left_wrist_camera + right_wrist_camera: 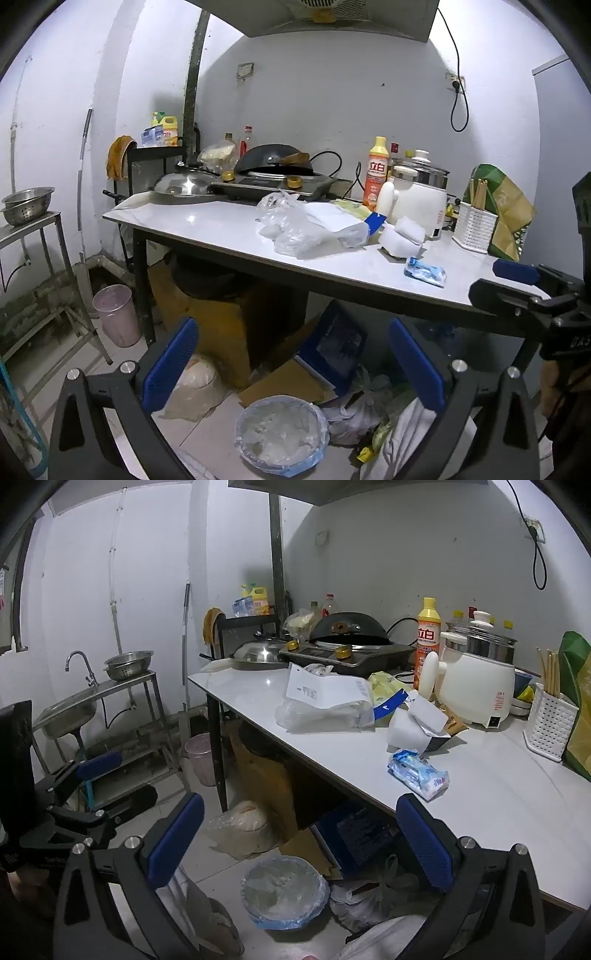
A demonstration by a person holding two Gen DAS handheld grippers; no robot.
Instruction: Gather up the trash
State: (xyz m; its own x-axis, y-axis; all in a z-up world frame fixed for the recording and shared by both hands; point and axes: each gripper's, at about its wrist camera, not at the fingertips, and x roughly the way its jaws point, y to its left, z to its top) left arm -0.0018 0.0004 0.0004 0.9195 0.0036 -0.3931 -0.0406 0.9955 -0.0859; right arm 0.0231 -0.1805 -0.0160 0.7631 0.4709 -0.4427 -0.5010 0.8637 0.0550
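Note:
On the white table [207, 221] [480, 786] lie a clear plastic bag with white paper [306, 229] [325, 701], a crumpled white carton [402, 236] [413, 723] and a blue-and-white wrapper [424, 271] [417, 773]. A bin lined with a blue bag [280, 435] [284, 890] stands on the floor below the table edge. My left gripper [293, 365] hangs open above the bin, nothing between its blue pads. My right gripper [300, 842] is open too and empty, near the table's front edge, short of the wrapper.
At the back of the table are a stove with a wok [273, 166], a white rice cooker [476, 686], an orange detergent bottle [427, 638] and a chopstick holder [474, 229]. Cardboard and bags [369, 410] crowd the floor. A sink stand [74, 709] and a pink bucket [118, 314] are at the left.

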